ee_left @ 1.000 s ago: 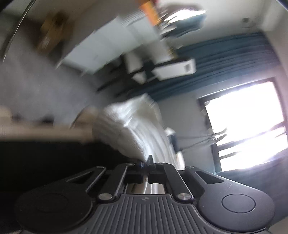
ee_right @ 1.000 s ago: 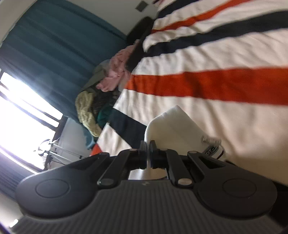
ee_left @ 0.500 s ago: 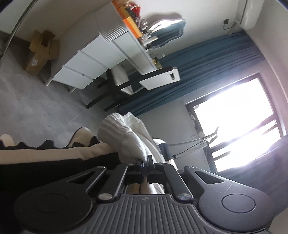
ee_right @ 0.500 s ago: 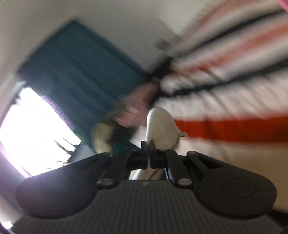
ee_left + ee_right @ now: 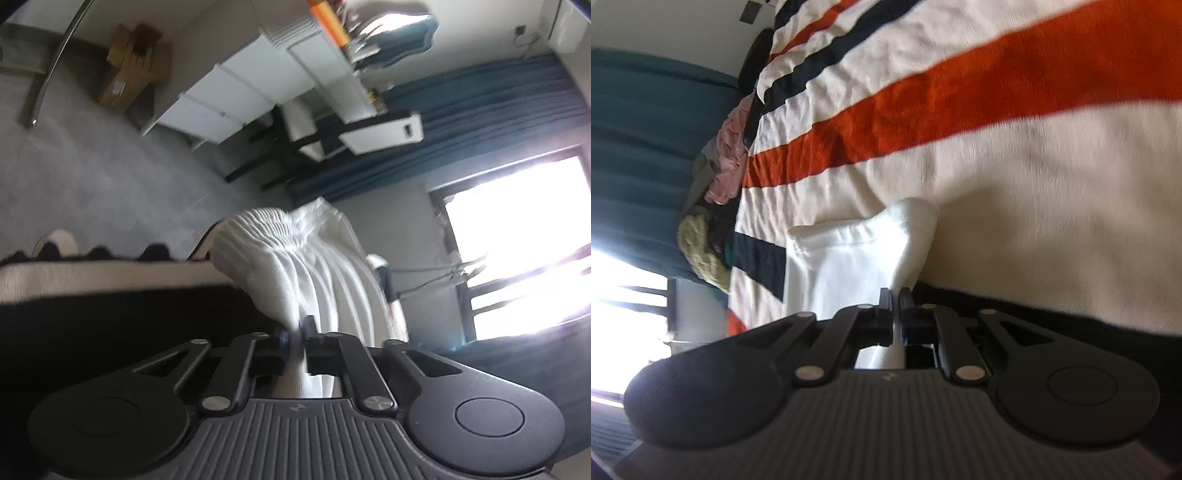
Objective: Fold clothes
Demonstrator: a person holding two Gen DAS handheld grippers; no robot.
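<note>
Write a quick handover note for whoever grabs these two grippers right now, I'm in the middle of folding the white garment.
Left gripper: jaws shut on a bunched, ribbed part of the white garment, held beyond the bed's edge with the grey floor behind it.
Right gripper: jaws shut on another pinch of the white garment, over the striped bedspread.
Unfolded clothes pile sits at the bed's far end by the teal curtain.
Done: garment picked up, gripped at two points.
Left: spread it on the bedspread, fold it, then likely do the pile. Which part each gripper holds is unclear.
</note>
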